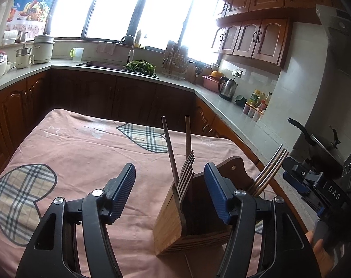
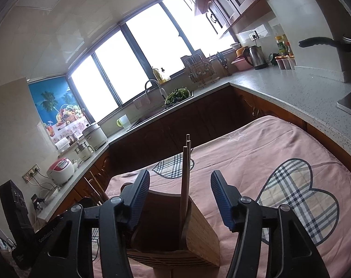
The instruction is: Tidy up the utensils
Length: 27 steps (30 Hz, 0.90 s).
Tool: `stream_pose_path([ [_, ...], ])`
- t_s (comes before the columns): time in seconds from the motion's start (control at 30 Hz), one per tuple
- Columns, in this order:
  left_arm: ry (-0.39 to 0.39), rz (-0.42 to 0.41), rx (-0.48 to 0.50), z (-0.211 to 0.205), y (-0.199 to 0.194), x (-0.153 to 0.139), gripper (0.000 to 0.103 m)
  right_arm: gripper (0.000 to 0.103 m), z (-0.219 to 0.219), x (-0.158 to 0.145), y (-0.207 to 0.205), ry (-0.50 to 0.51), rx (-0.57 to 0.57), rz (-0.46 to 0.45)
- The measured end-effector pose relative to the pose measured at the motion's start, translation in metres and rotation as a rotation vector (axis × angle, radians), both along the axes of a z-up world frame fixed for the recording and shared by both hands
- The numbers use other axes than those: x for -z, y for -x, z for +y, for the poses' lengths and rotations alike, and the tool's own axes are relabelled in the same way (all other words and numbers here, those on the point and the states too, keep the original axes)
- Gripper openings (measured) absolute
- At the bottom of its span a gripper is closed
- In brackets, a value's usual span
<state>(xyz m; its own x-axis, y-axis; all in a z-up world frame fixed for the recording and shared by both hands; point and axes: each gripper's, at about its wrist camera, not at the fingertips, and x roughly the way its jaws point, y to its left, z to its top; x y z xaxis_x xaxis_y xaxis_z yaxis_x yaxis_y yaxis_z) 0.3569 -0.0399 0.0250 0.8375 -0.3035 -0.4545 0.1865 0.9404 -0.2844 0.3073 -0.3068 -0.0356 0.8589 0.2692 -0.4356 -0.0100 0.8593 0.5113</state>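
Both sets of tongs stand released, nothing between their blue pads: the left tongs point(image 1: 169, 185) hover just above the wooden utensil holder point(image 1: 173, 227), the right tongs point(image 2: 180, 197) just above it from the other side. The holder sits on the pink cloth-covered counter point(image 1: 82, 148), near its right edge. Brown chopsticks point(image 1: 169, 143) and dark forks point(image 1: 187, 171) stand in one compartment, and metal utensils point(image 1: 271, 169) lean out of the holder toward the right edge. The loading looks close to done. To finish well, draw each hand straight back and up so no pad snags a leaning handle, and check that nothing tips the holder toward the counter's edge.
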Motion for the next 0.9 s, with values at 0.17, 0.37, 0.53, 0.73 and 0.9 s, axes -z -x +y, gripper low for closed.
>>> stream_pose_path([
  [0.17, -0.005, 0.005, 0.0, 0.001, 0.005, 0.001, 0.077, 0.067, -0.003, -0.002, 0.005, -0.016, 0.001, -0.003],
  [0.37, -0.004, 0.024, 0.001, 0.009, 0.023, 0.003, 0.092, 0.083, -0.006, -0.007, 0.019, -0.033, -0.009, -0.017],
  [0.53, 0.027, 0.071, -0.019, 0.026, 0.048, 0.01, 0.103, 0.094, -0.008, -0.008, 0.041, -0.077, -0.037, -0.02],
  [0.73, 0.06, 0.122, -0.038, 0.044, 0.083, 0.019, 0.103, 0.103, -0.003, -0.015, 0.084, -0.1, -0.078, -0.056],
  [0.9, 0.077, 0.152, -0.054, 0.055, 0.11, 0.023, 0.103, 0.103, 0.001, -0.017, 0.113, -0.103, -0.089, -0.047],
])
